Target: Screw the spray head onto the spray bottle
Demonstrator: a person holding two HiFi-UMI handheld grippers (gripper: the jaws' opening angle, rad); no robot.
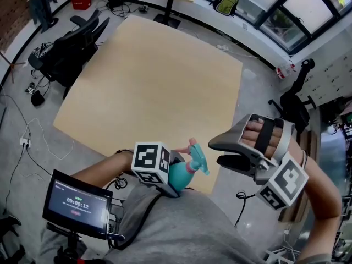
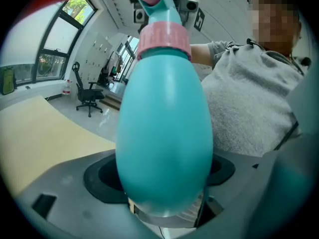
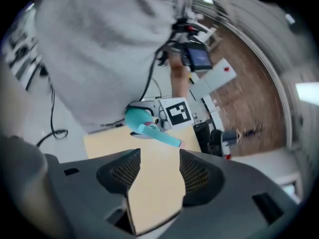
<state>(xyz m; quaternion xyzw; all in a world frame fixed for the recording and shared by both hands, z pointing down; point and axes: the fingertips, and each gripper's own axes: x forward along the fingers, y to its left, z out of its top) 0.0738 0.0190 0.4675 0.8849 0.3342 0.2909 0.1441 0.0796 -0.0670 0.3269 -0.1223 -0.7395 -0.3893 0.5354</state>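
Note:
My left gripper (image 1: 175,179) is shut on a teal spray bottle (image 2: 164,133) and holds it in the air near the person's chest, just off the near edge of the table. The bottle carries a pink collar (image 2: 163,39) with the teal spray head (image 1: 198,161) on top, its nozzle pointing right in the head view. To the right of the bottle, my right gripper (image 1: 215,153) stands open and apart from it, with nothing between its fingers. From the right gripper view, the bottle (image 3: 137,118) and spray head (image 3: 160,134) show beyond the open jaws.
The tan table (image 1: 154,92) stretches ahead. Black office chairs (image 1: 77,43) stand at its left and another chair (image 1: 294,103) at its right. A small screen (image 1: 77,205) on a stand sits at the lower left. Cables lie on the floor.

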